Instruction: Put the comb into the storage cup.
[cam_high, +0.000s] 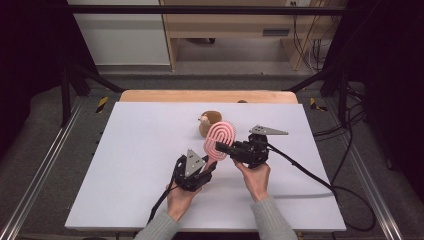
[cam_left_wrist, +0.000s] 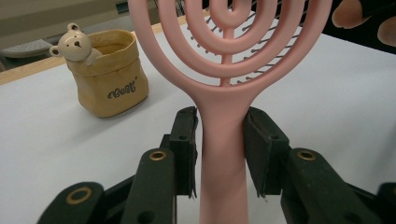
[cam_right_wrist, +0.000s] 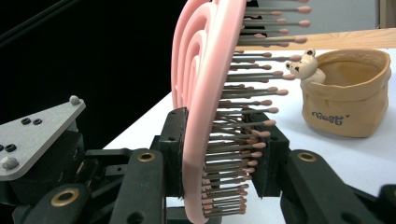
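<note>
pink hairbrush (cam_left_wrist: 224, 70), concentric ring pattern; tan pouch (cam_left_wrist: 112, 74), cream bear, dark lettering; white table (cam_high: 140, 150).

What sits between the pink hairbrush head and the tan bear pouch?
Nothing: in the right gripper view, bare white table separates the pink spiral plastic hairbrush from the tan paper-style pouch with its bear figure.

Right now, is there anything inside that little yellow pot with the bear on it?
In the right gripper view, the pot looks hollow as far down as shows. A small bear figure leans over its rim. The near wall hides its bottom, so something small might lie there.
</note>
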